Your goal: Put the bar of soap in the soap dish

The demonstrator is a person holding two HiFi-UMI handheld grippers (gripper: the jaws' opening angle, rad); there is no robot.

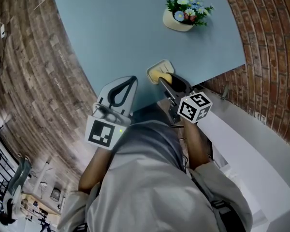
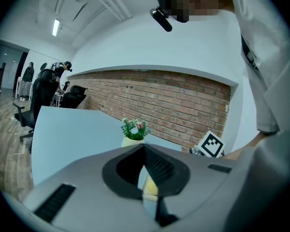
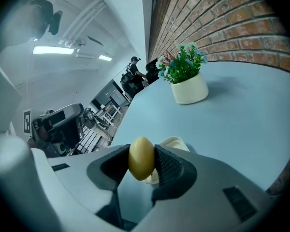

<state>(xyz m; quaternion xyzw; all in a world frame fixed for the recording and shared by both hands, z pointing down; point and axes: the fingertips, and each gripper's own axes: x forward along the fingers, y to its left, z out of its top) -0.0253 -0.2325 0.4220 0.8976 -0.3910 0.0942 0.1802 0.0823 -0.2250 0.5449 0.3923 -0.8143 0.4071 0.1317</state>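
Hazard: the rounded bar of soap (image 3: 141, 159) pinched in your right gripper (image 3: 142, 153) may slip past the soap dish (image 3: 177, 143) at the near edge of the table (image 3: 232, 110); left gripper (image 2: 144, 149) pressed together.

Open tabletop (image 1: 111, 28) lies between soap dish (image 1: 157, 67) and flower pot (image 1: 180, 21); brick wall (image 1: 266, 47) flanks the right

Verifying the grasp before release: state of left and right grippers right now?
Left gripper: closed, nothing held.
Right gripper: closed on the yellow bar of soap.
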